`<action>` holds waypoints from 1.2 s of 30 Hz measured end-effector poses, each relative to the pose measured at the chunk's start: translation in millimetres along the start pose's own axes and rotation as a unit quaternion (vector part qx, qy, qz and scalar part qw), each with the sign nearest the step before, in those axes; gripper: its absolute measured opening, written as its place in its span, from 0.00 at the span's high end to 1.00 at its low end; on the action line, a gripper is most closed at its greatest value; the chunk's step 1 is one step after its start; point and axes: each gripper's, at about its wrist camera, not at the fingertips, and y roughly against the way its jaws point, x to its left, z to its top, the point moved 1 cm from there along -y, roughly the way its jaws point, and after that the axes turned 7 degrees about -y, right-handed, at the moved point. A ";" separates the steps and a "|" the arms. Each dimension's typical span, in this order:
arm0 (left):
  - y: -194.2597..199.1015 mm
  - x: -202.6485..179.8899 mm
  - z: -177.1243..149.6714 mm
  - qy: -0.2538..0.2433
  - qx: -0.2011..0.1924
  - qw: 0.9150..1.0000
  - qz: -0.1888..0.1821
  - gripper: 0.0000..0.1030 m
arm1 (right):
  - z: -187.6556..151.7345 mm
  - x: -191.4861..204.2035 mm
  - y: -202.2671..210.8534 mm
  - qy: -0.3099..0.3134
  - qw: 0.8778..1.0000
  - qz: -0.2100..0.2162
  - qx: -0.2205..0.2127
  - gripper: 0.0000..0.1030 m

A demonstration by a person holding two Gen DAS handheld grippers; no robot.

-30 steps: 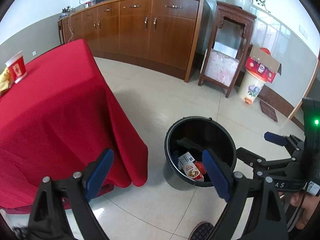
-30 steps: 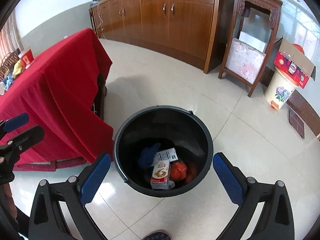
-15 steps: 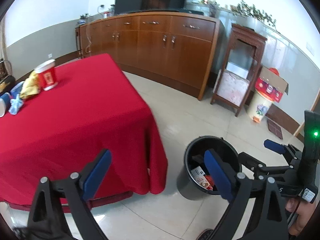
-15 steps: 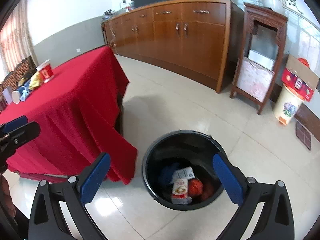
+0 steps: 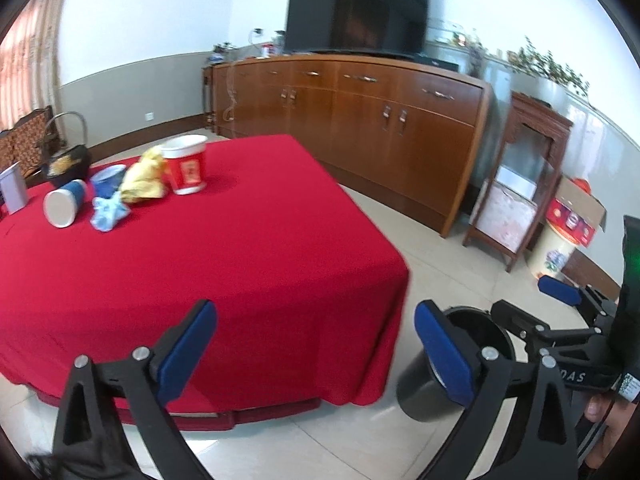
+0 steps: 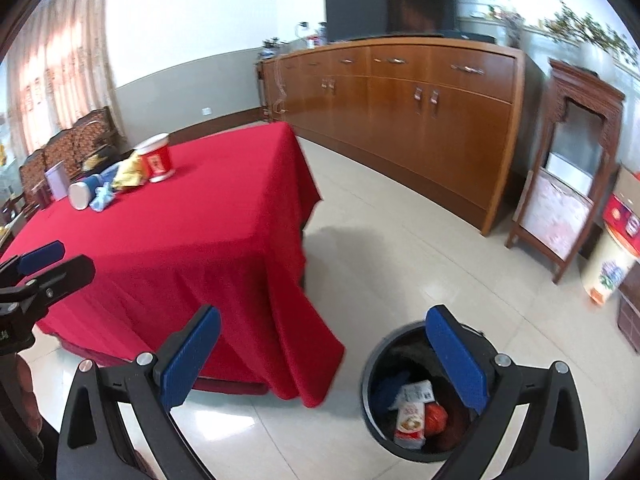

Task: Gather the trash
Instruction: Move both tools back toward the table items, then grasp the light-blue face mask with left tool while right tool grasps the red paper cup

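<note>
On red tablecloth (image 5: 248, 248), cups, wrappers, poss. tissue (image 5: 109, 211), tiled floor (image 6: 420, 264), sideboard (image 5: 360, 112).

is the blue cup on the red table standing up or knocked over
Knocked over. The blue cup lies on its side on the red tablecloth, its white round end facing the camera, beside the upright red tub.

A long wooden sideboard (image 5: 360, 120) is running along the back wall in the upper middle of the frame, with a dark television (image 5: 356, 12) standing on top. A carved wooden stand (image 5: 520, 176) is sitting at the right, beside a cardboard box (image 5: 576, 212) resting on a flowered white bin (image 5: 556, 252). Woven chairs (image 6: 72, 144) are showing at the far left under a curtain (image 6: 52, 64). Pale tiles (image 6: 400, 248) are covering the floor.
</note>
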 end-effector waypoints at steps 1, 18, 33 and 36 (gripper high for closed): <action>1.5 6.1 -0.3 0.004 -0.001 1.000 0.005 0.02 | 1.0 5.6 -1.0 0.003 1.000 0.005 0.000 0.00; 15.2 125.6 -3.6 0.046 -0.015 0.992 0.120 0.01 | 34.9 116.7 -37.2 0.069 0.995 0.076 0.002 0.00; -31.9 228.7 26.2 0.077 -0.009 0.983 0.164 0.01 | 88.7 223.7 -104.3 0.145 0.981 0.130 0.010 0.00; -50.3 238.4 34.2 0.075 0.000 0.984 0.160 0.03 | 106.0 238.4 -128.4 0.148 0.980 0.134 0.014 0.00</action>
